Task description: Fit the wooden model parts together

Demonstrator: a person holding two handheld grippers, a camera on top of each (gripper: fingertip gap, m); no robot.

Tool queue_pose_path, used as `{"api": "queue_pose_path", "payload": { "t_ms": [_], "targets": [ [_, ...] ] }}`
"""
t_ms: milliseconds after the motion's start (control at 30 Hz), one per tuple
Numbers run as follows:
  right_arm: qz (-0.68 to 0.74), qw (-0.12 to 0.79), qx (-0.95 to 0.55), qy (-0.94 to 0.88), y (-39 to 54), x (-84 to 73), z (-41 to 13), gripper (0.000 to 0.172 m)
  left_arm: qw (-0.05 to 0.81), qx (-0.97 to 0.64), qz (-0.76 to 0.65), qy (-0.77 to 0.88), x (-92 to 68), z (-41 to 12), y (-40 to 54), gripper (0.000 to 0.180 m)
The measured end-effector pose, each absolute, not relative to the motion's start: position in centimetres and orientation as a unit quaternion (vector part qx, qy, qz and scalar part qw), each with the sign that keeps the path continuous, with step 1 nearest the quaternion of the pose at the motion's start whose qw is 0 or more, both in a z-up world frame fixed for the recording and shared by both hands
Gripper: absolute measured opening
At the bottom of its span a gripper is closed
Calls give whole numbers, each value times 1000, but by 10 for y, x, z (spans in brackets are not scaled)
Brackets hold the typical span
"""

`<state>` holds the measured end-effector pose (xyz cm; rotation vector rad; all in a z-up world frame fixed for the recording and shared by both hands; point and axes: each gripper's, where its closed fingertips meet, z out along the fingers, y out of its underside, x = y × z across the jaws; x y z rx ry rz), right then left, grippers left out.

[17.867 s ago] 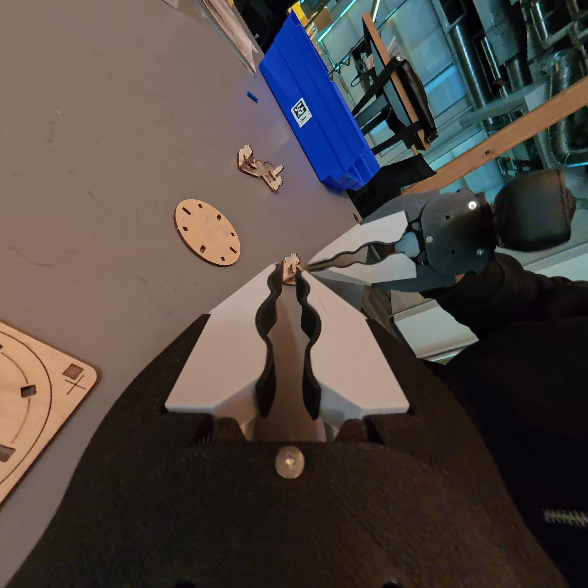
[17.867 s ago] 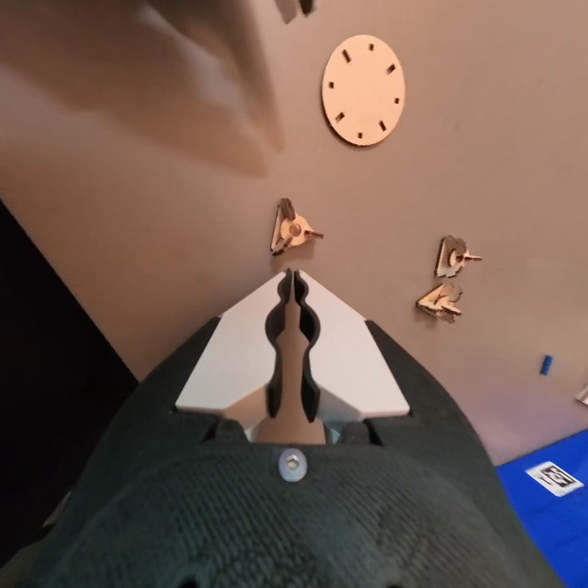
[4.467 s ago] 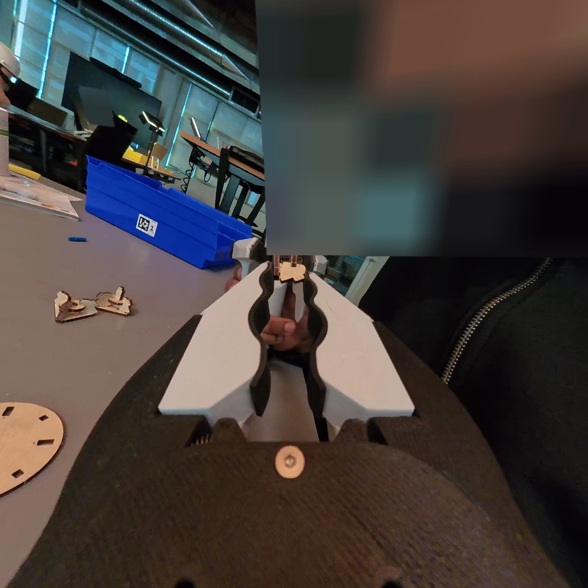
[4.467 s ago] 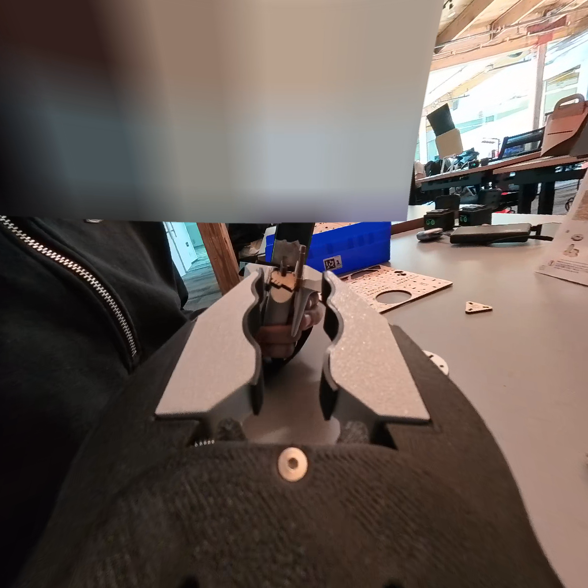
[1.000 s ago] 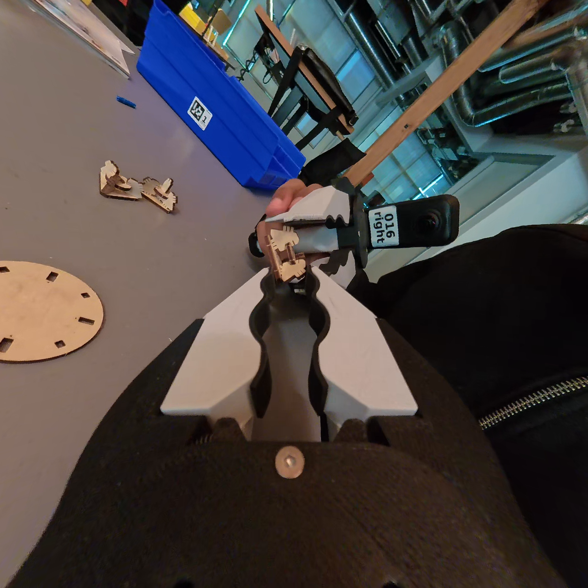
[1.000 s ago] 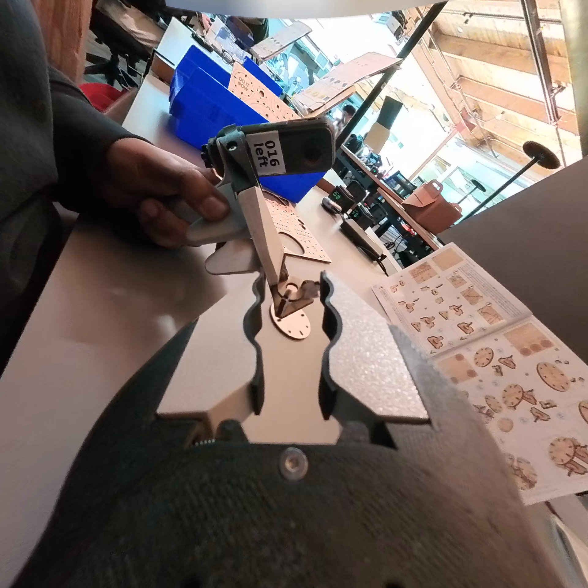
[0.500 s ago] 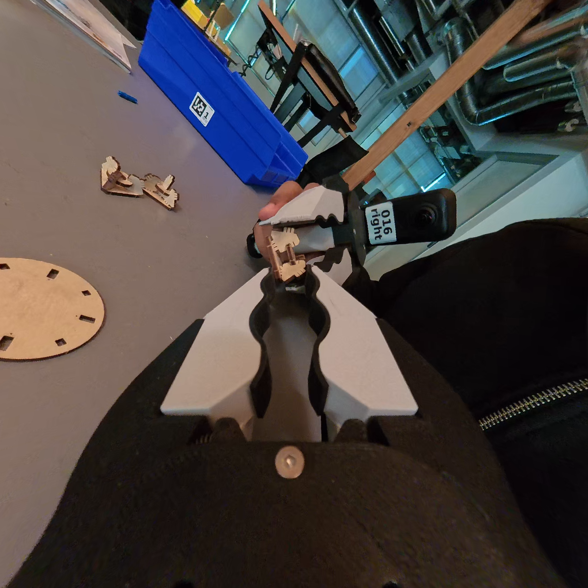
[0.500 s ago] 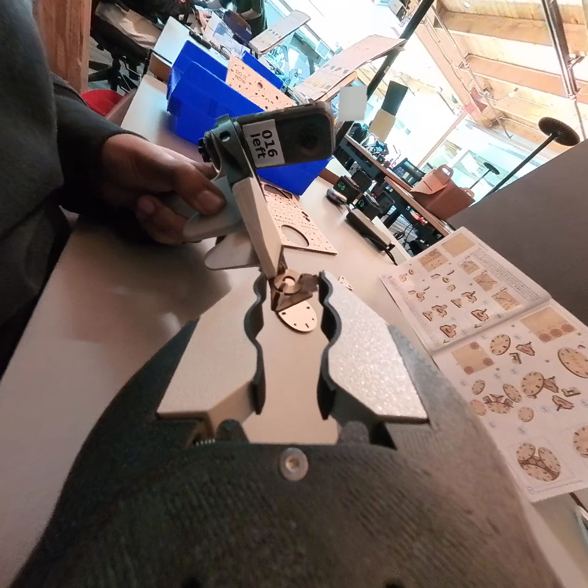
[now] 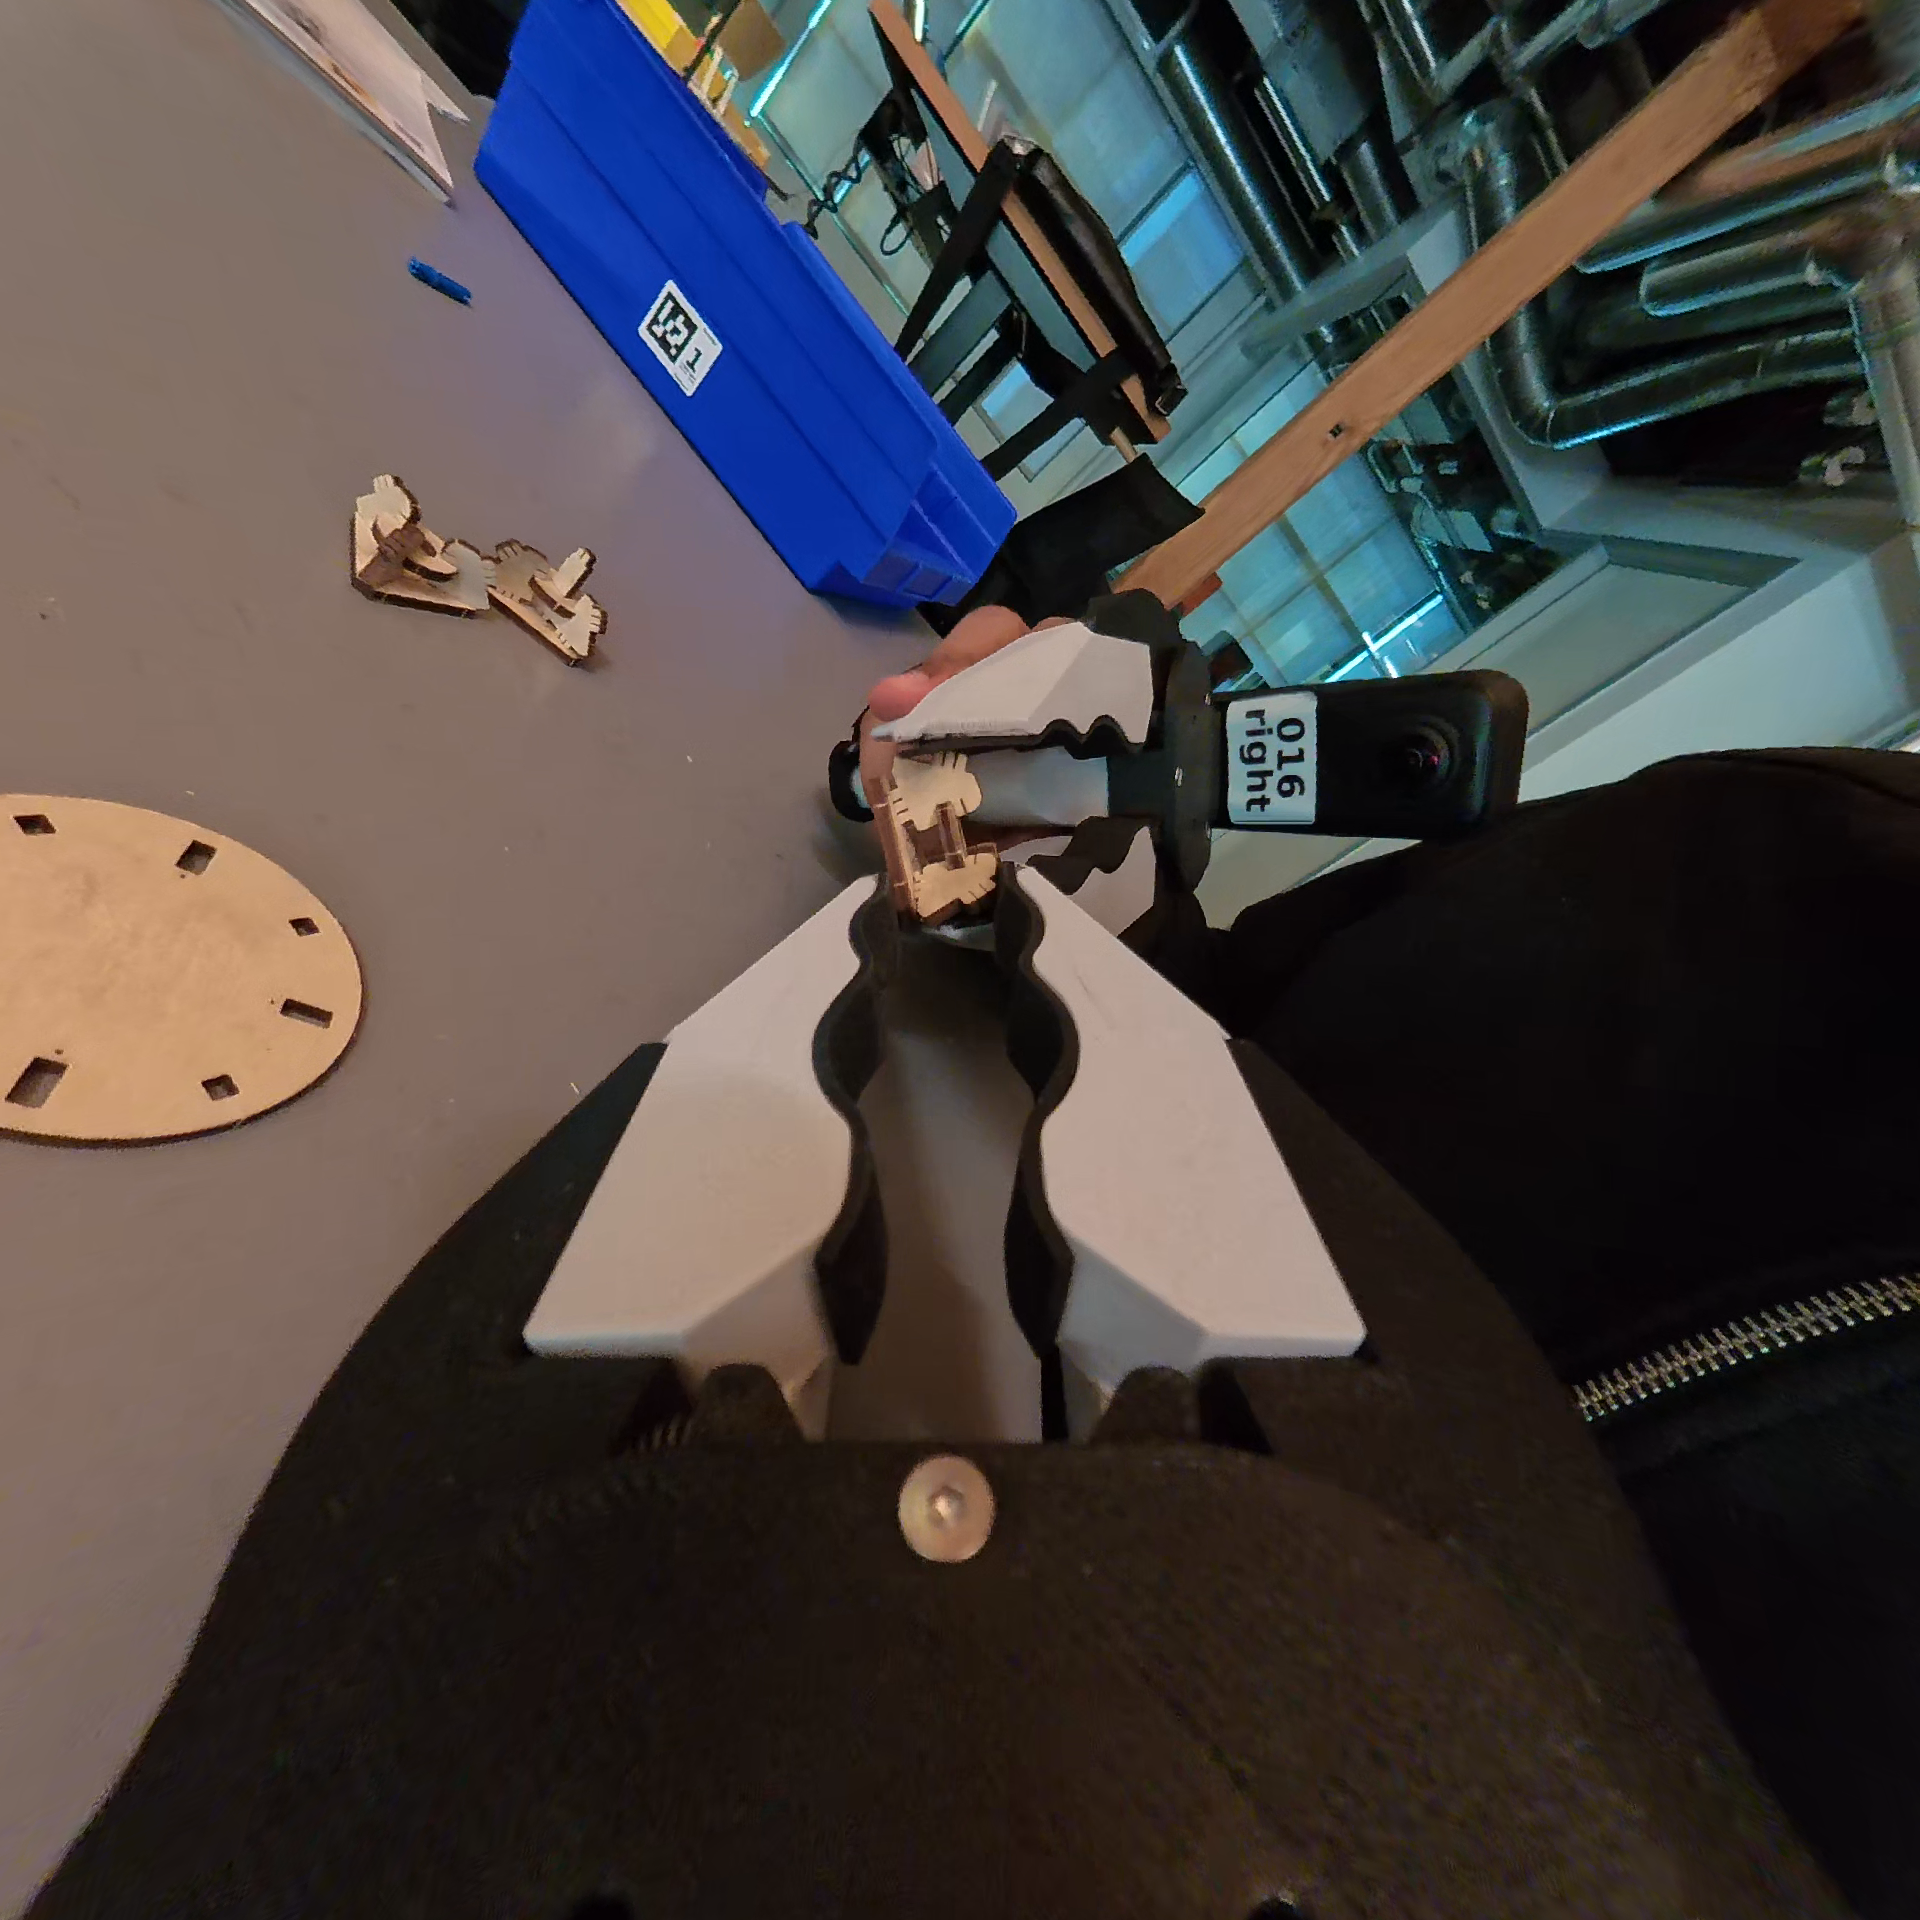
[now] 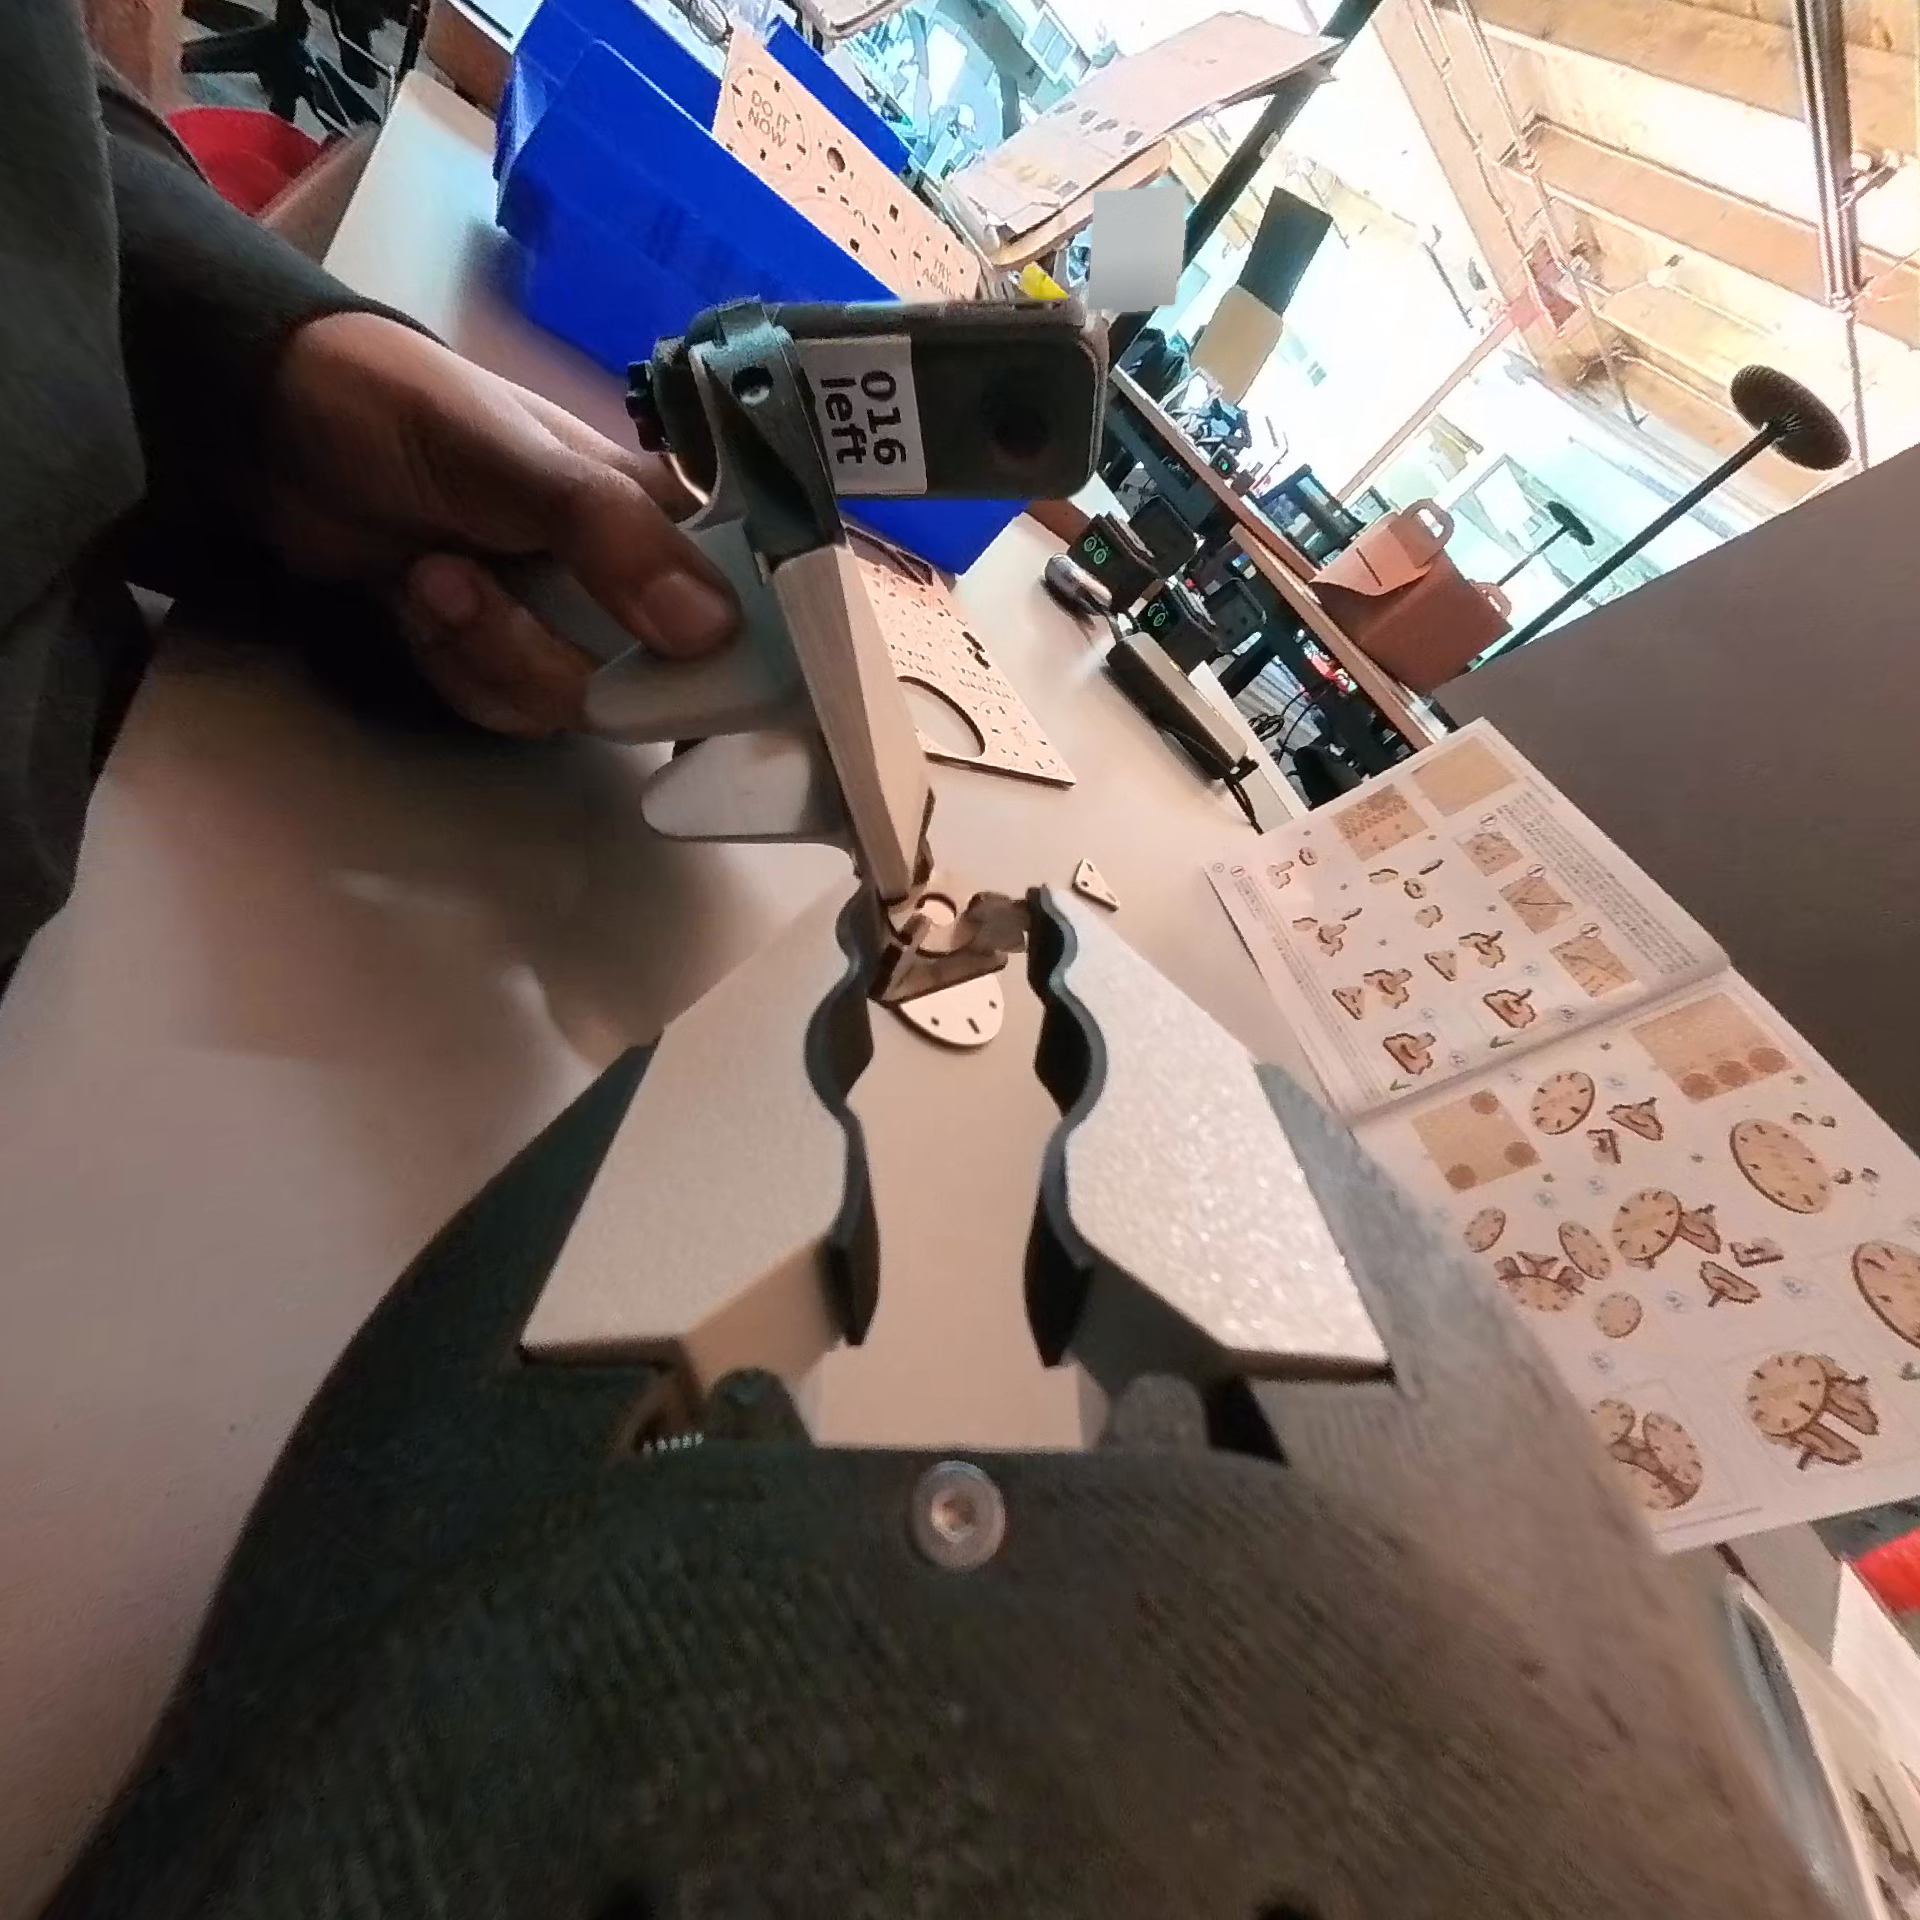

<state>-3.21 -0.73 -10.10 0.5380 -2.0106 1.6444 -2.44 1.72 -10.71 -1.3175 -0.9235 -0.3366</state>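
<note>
A small wooden assembly point(image 9: 930, 831) of slotted plywood pieces hangs in the air over the grey table point(image 9: 520, 790), between both grippers. My left gripper point(image 9: 935, 899) is shut on its lower end. My right gripper point(image 10: 945, 920) reaches it from the side, and both pads touch the assembly point(image 10: 935, 971). In the left wrist view the right gripper's fingers point(image 9: 1018, 686) come in from the right, with a thumb behind them. In the right wrist view the left gripper's finger point(image 10: 852, 727) slants down from a hand at the upper left.
A wooden disc point(image 9: 156, 977) with slots lies on the table to the left. Two small wooden assemblies point(image 9: 468, 571) lie beyond it, by a blue bin point(image 9: 727, 343). An open instruction sheet point(image 10: 1558, 1039), a cut-out plywood sheet point(image 10: 966, 707) and a small wooden triangle point(image 10: 1093, 885) lie on the far side. Left and right tips are no more than a few centimetres apart.
The right gripper's pads have drawn in onto the assembly over the last second. The left gripper has kept its hold throughout. Both grippers have shifted only slightly.
</note>
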Motion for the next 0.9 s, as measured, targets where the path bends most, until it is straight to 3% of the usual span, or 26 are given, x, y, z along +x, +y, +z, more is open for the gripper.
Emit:
{"api": "queue_pose_path", "payload": {
  "t_ms": [600,667,767,900],
  "targets": [
    [608,260,198,-723,-7,-29,-99,27,683,-586,-141,-412,-26,-106,16,17],
    [630,217,171,-726,-3,-28,-96,45,690,-579,-133,-414,-28,-104,13,17],
    [671,84,80,-732,6,-36,-85,58,691,-582,-121,-411,-28,-103,12,17],
    [659,-96,-5,-746,5,-36,-84,63,683,-618,-83,-380,-22,-100,20,17]
  ]
}}
